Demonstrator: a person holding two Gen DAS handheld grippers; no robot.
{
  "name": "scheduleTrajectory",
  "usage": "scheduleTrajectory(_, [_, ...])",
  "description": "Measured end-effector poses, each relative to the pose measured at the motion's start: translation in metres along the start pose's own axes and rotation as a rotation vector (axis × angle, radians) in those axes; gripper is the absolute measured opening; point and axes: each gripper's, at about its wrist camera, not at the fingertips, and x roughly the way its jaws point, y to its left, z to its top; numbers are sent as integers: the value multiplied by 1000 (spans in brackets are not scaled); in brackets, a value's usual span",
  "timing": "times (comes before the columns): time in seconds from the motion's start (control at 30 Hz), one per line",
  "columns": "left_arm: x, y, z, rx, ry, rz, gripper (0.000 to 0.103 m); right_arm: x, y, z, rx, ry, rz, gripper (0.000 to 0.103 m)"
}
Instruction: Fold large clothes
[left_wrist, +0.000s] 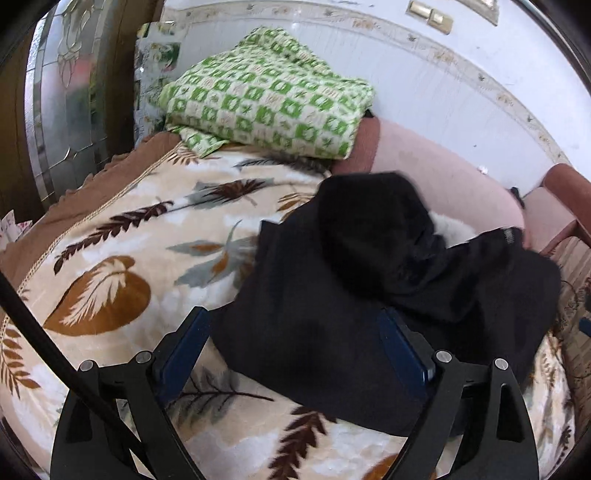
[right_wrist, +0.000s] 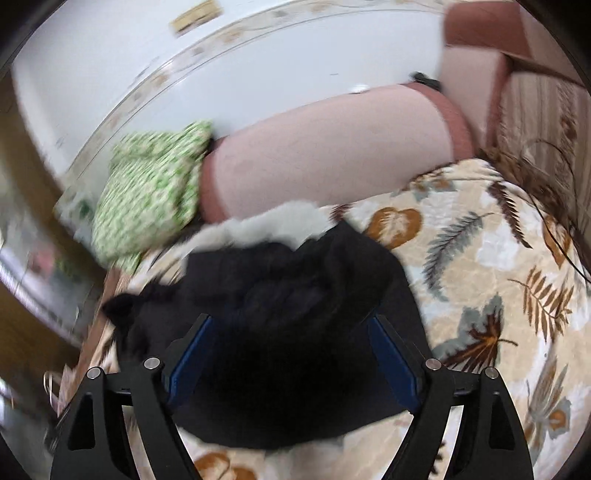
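A black garment (left_wrist: 369, 280) lies bunched on a cream leaf-patterned blanket (left_wrist: 129, 258), with white fur trim (left_wrist: 450, 229) showing at its far edge. My left gripper (left_wrist: 295, 317) is open, its blue-padded fingers (left_wrist: 186, 347) spread over the garment's near left edge. In the blurred right wrist view the same garment (right_wrist: 295, 314) lies on the blanket (right_wrist: 480, 258) with the fur trim (right_wrist: 266, 225) at its far side. My right gripper (right_wrist: 291, 325) is open, fingers (right_wrist: 391, 354) spread just above the black cloth.
A folded green-checked cloth (left_wrist: 269, 96) lies at the far end and also shows in the right wrist view (right_wrist: 147, 192). A pink cushioned backrest (left_wrist: 443, 177) runs along the white wall (left_wrist: 406, 74). A brown fringe edge (left_wrist: 92, 184) and a glass door (left_wrist: 66, 92) are at left.
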Motion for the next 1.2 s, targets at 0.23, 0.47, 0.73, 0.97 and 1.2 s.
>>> scheduleTrajectory(0.23, [20, 33, 1, -69, 18, 24, 91, 73, 66, -20, -128, 116, 18, 61])
scheduleTrajectory(0.47, [41, 45, 13, -124, -4, 66, 91, 214, 65, 11, -98, 168, -245, 74])
scheduleTrajectory(0.73, [30, 11, 27, -9, 24, -80, 91, 209, 61, 18, -83, 146, -215, 83])
scheduleTrajectory(0.97, [21, -55, 34, 275, -36, -131, 91, 115, 31, 27, -132, 7, -95, 80])
scheduleTrajectory(1.2, [125, -81, 69, 363, 91, 55, 91, 153, -25, 19, -140, 69, -225, 80])
